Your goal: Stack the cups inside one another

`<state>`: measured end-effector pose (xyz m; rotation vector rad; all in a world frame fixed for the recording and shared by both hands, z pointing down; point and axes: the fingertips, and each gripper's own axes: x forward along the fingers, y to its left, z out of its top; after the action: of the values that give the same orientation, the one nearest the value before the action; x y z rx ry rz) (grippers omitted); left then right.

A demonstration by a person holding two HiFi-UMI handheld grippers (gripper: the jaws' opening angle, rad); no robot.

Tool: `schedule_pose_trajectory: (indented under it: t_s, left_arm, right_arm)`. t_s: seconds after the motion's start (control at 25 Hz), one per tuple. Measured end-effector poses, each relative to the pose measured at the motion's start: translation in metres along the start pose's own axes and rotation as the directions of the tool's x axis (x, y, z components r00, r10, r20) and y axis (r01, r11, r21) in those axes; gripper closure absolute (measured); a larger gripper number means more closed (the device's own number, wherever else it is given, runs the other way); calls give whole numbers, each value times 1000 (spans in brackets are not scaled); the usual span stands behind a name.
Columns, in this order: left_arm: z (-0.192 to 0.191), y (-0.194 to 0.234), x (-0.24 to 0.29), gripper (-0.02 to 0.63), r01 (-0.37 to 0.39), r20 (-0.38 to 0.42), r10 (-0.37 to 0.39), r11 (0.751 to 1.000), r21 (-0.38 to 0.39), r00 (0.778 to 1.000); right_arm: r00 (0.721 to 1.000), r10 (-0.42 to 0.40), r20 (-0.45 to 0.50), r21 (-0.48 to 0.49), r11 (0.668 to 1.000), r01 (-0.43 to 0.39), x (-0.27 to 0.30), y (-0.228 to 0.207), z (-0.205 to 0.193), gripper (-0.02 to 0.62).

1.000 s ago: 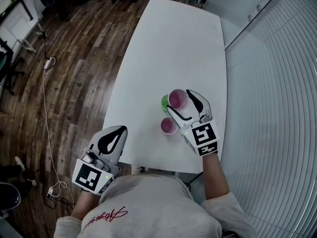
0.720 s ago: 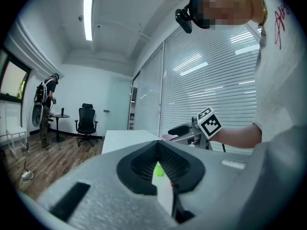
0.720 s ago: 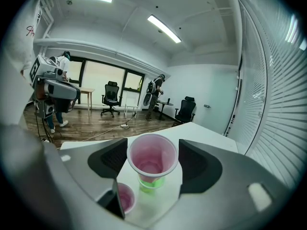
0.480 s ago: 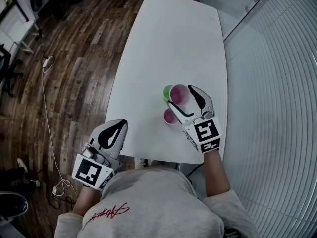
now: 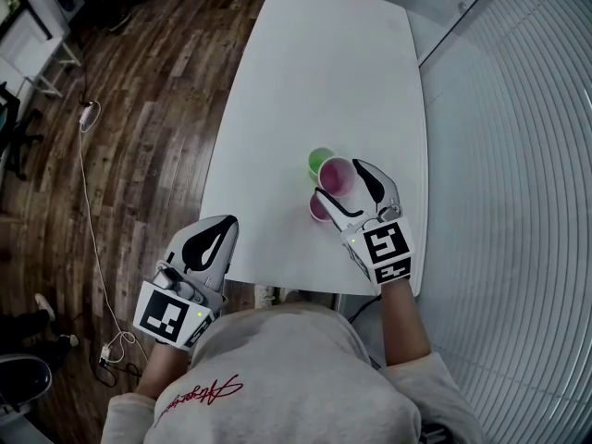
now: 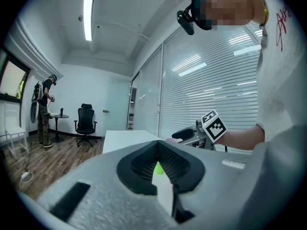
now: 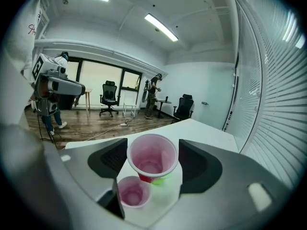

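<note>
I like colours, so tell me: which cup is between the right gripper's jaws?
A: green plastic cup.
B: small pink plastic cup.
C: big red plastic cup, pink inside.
C: the big red plastic cup with a pink inside sits between the right gripper's pads.

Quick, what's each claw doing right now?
Left claw: closed, empty.
Right claw: closed on the big pink cup.
</note>
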<state>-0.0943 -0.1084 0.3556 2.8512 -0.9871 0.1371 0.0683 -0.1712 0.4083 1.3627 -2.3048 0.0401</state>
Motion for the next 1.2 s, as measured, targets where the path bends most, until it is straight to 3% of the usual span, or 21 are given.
schedule_pose_trajectory:
  t_s: [1.2]
  left_arm:
    - [-13,-11,-6,611,56,-26,-56,998,-6,998]
  right_arm:
    - [999,-5,-41,43,999,7,-18,27,-29,259]
